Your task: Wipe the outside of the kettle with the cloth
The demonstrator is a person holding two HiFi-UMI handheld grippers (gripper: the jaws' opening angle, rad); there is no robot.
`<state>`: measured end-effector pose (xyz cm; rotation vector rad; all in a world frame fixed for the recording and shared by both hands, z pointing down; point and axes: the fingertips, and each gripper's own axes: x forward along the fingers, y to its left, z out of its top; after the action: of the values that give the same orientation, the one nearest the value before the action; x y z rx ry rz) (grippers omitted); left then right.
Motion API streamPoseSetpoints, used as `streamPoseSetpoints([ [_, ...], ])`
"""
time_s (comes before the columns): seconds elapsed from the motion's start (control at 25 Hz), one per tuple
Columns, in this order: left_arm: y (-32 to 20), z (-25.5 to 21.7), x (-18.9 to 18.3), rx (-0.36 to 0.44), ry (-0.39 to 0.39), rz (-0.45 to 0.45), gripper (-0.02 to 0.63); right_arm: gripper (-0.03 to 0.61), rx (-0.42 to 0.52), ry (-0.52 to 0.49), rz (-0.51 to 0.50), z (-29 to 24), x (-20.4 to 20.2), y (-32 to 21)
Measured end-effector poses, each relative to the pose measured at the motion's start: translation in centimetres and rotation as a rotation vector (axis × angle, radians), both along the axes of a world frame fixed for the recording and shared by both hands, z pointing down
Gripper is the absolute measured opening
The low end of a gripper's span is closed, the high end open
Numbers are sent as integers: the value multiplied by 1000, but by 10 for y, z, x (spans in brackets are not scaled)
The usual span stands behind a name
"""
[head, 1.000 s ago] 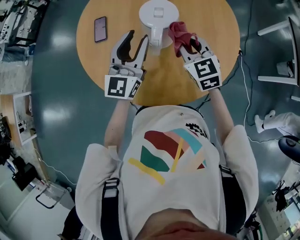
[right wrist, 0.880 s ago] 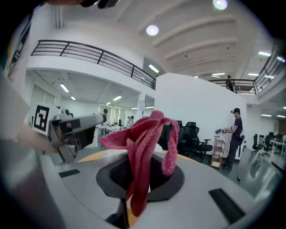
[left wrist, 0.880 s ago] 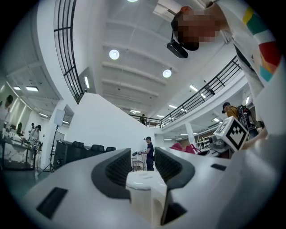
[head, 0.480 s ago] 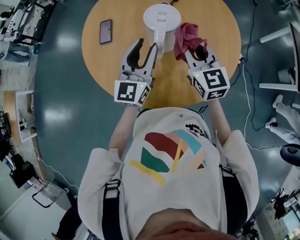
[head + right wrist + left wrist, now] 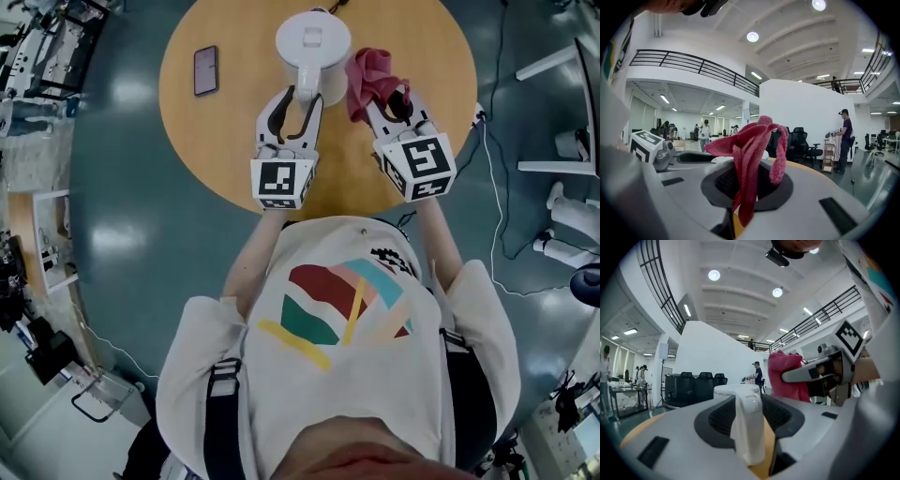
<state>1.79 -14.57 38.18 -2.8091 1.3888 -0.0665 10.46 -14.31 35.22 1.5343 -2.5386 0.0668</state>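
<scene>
A white kettle [image 5: 313,39] stands at the far side of the round wooden table [image 5: 220,141], its handle [image 5: 307,92] turned toward me. My left gripper [image 5: 298,101] is open, one jaw on each side of the handle [image 5: 748,427], and I see no squeeze on it. To the right, my right gripper [image 5: 386,96] is shut on a bunched red cloth [image 5: 368,77], held up just beside the kettle's right side. In the right gripper view the cloth [image 5: 751,154] hangs from the closed jaws and hides most of the kettle.
A dark phone [image 5: 205,70] lies on the table's left part. A cable [image 5: 489,159] runs across the floor past the table's right edge. White furniture legs [image 5: 562,56] stand at the far right.
My left gripper has moved right and toward the kettle, and its jaws now stand around the handle. The right gripper rose with the cloth, then kept still beside the kettle.
</scene>
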Motion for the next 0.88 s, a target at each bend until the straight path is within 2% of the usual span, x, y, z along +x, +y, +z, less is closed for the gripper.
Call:
streamPoseSetpoints([
  [0.28, -12, 0, -31, 32, 1, -57, 210, 40, -18, 2, 13, 7, 15, -7],
  [0.44, -30, 0, -66, 42, -5, -107, 210, 38, -28, 10, 17, 10, 9, -12],
  [0.88, -114, -5, -121, 53, -24, -219, 210, 38, -84, 20, 47, 26, 13, -35],
])
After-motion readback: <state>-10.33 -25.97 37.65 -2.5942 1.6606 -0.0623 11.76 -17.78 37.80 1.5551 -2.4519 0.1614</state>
